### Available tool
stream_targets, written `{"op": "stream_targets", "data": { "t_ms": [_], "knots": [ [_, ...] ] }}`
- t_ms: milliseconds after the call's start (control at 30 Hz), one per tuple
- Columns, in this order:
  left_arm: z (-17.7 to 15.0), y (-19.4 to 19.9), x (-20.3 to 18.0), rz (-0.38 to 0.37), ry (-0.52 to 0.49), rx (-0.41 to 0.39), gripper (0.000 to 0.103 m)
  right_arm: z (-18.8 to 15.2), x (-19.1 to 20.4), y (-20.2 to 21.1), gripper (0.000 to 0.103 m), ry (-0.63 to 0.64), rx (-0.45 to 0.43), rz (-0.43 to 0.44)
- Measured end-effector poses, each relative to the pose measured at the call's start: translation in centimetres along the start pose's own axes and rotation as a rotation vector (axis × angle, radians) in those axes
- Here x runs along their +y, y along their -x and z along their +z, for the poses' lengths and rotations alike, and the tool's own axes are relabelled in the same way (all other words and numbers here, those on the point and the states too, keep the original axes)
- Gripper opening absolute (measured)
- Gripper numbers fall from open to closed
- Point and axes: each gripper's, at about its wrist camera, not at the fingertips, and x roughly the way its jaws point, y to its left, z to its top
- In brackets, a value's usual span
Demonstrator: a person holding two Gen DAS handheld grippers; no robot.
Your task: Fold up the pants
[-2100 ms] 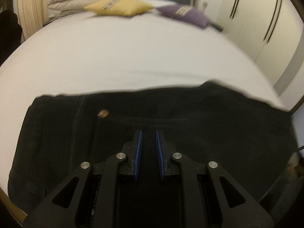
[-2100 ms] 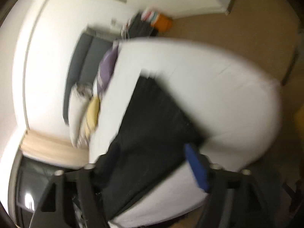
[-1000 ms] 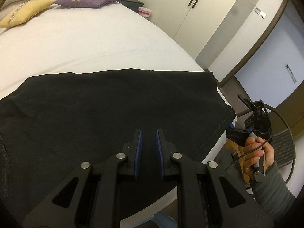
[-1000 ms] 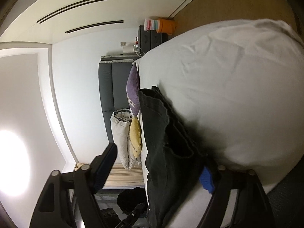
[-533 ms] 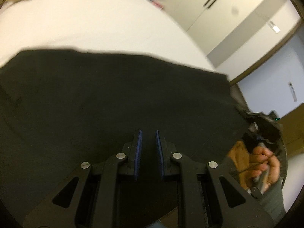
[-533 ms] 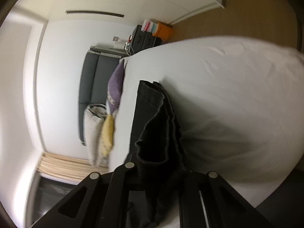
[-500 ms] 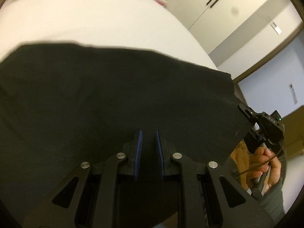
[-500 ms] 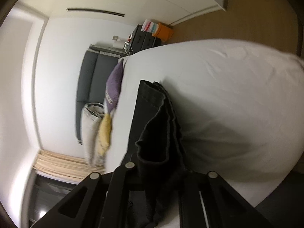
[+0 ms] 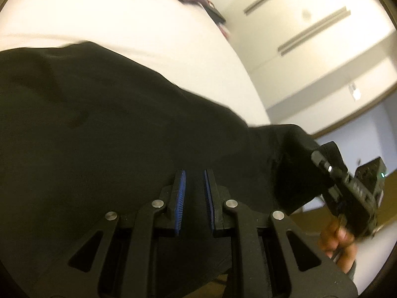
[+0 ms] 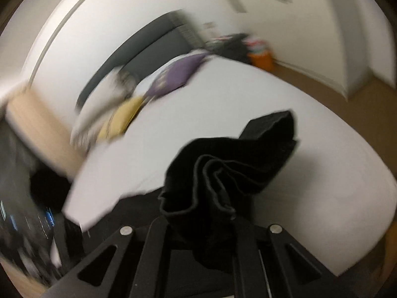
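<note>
Where the left wrist view begins, at the bottom centre of the frame, the left gripper (image 9: 194, 193) shows its two blue-padded fingers (image 9: 179, 198) standing a narrow gap apart, with black cloth visible between and beneath them; whether the pads actually pinch that cloth cannot be told. Just beyond, the black pants (image 9: 104, 129) fill the lower left and middle of the frame, their long axis running from the left edge toward the right, where one end is lifted off the bed. At the lower right of that view the right gripper (image 9: 347, 188) has this lifted end bunched at its tip, held by the person's right hand (image 9: 337, 243).

In the right wrist view, which is blurred, the right gripper (image 10: 198, 213) sits at the bottom centre with its jaws closed on a thick wad of the pants (image 10: 223, 164). Several folded layers and hems stack up between the fingers, and the cloth rises from the jaws toward the upper right of the frame, ending in a free corner in the air above the bed.

Farther out lies the white bed (image 10: 310, 136), spreading across the middle of both views. At its far end, in the upper left of the right wrist view, rest a yellow pillow (image 10: 121, 116) and a purple pillow (image 10: 178, 74), side by side before a dark headboard (image 10: 148, 37). White wardrobe doors (image 9: 310, 29) stand in the upper right of the left wrist view.
</note>
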Motion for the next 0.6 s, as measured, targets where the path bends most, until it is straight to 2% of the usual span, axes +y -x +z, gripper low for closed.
{"op": "stream_targets", "data": {
  "t_ms": [133,167,200,233,300,333,400,467,533,567,600],
  "knots": [
    [-0.8,3.4,4.2,-0.064,0.11,-0.052,0.015,-3.7,9.8,-3.8,0.007,0.297,0.095,0.037],
    [-1.1,4.0,5.4,-0.085,0.145,-0.062,0.017,-5.7,12.5,-5.2,0.007,0.393,0.134,0.047],
    [-1.5,4.9,7.2,-0.114,0.199,-0.075,0.02,-7.0,13.7,-6.2,0.006,0.446,0.158,0.044],
    [-1.9,5.5,8.3,-0.13,0.237,-0.086,0.03,-8.8,15.1,-7.7,0.005,0.505,0.198,0.043],
    [-2.6,6.7,10.4,-0.173,0.3,-0.109,0.031,-10.8,15.9,-9.3,0.006,0.528,0.249,0.038],
    [-2.7,7.0,10.6,-0.181,0.304,-0.109,0.031,-11.4,16.1,-9.6,0.006,0.539,0.257,0.032],
    [-2.9,7.3,10.5,-0.185,0.296,-0.094,0.038,-12.0,16.2,-10.0,0.006,0.557,0.265,0.026],
    [-1.8,7.5,10.4,-0.203,0.299,-0.094,0.06,-11.9,16.1,-9.7,0.006,0.569,0.253,0.019],
    [-1.0,7.6,9.8,-0.214,0.292,-0.08,0.074,-11.8,16.2,-8.9,0.006,0.596,0.222,0.008],
    [-0.3,7.5,9.4,-0.216,0.29,-0.073,0.078,-11.8,16.6,-8.7,0.006,0.606,0.211,0.003],
    [0.1,7.3,9.1,-0.211,0.284,-0.053,0.079,-11.8,16.7,-8.4,0.006,0.614,0.199,-0.001]
  ]
}}
